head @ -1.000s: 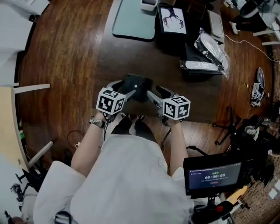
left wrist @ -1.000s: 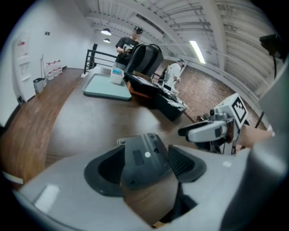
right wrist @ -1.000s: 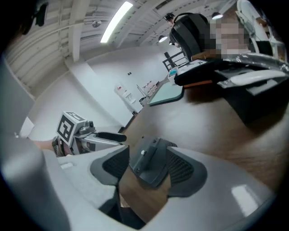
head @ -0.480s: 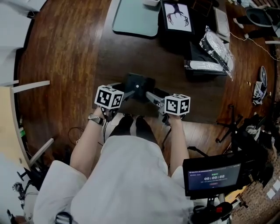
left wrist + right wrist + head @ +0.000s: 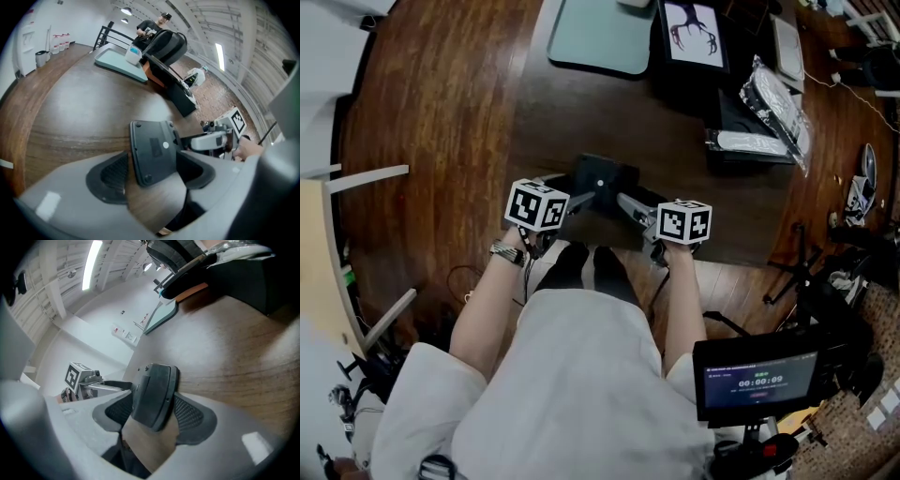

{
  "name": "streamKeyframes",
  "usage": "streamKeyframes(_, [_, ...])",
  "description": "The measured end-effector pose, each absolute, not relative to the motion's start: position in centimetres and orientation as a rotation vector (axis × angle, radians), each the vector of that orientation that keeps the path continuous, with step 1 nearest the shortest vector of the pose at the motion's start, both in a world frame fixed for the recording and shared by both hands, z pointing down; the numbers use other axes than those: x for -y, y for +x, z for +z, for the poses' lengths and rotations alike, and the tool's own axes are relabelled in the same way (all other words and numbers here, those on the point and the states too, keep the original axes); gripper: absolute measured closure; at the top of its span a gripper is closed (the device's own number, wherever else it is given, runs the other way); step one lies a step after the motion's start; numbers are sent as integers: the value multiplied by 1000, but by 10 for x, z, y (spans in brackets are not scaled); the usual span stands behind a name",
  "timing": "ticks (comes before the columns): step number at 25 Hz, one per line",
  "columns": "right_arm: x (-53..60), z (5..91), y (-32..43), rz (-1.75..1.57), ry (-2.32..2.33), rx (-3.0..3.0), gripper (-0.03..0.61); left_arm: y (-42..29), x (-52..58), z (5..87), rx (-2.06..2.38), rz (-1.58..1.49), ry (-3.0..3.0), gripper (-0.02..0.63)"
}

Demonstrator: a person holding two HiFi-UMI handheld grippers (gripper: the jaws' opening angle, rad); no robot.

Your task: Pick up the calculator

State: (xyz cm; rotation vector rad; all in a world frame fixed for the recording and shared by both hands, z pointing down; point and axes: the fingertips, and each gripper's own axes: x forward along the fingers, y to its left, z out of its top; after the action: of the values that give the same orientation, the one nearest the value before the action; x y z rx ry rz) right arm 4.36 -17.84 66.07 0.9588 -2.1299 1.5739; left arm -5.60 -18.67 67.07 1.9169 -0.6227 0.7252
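Observation:
The calculator (image 5: 598,176) is a dark grey slab near the table's front edge, tilted with its back and rubber feet showing (image 5: 152,152). My left gripper (image 5: 581,192) comes at it from the left, and its pads (image 5: 112,173) close on the calculator's side edges. My right gripper (image 5: 623,195) reaches in from the right. Its jaws are opening, with the calculator (image 5: 154,394) standing edge-on between the pads (image 5: 190,416) and not clamped. The table's brown wood shows under the calculator in both gripper views.
A teal mat (image 5: 600,37) and a black box with an antler picture (image 5: 694,28) lie at the table's far side. Plastic-wrapped items (image 5: 764,103) sit on black cases at the right. A monitor (image 5: 755,380) stands by my right side, off the table (image 5: 441,141).
Both grippers have sunk a little toward the table with the calculator between them, and both have rolled slightly.

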Motion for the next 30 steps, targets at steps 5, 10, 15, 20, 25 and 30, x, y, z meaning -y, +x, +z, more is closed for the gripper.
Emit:
streamKeyframes(5, [180,662,44,1588,995,2127,310,-48,187,670,655,671,1892,267])
streamKeyframes(10, [179,668,46,1520,1028,2102,311,-56,196,665,653,434,1766,270])
streamKeyframes(15, [178,665,45,1519,1061,2117,311,-65,189,667,601,321,1683,331])
streamKeyframes(20, [180,665,44,1524,1083,2146,310,-51,171,671,468,201,1582,442])
streamKeyframes(25, [181,667,45,1549,1083,2147,310,-47,179,674,494,190,1613,486])
streamKeyframes(30, [181,665,46,1565,1072,2167,310,-46,181,666,451,228,1639,503])
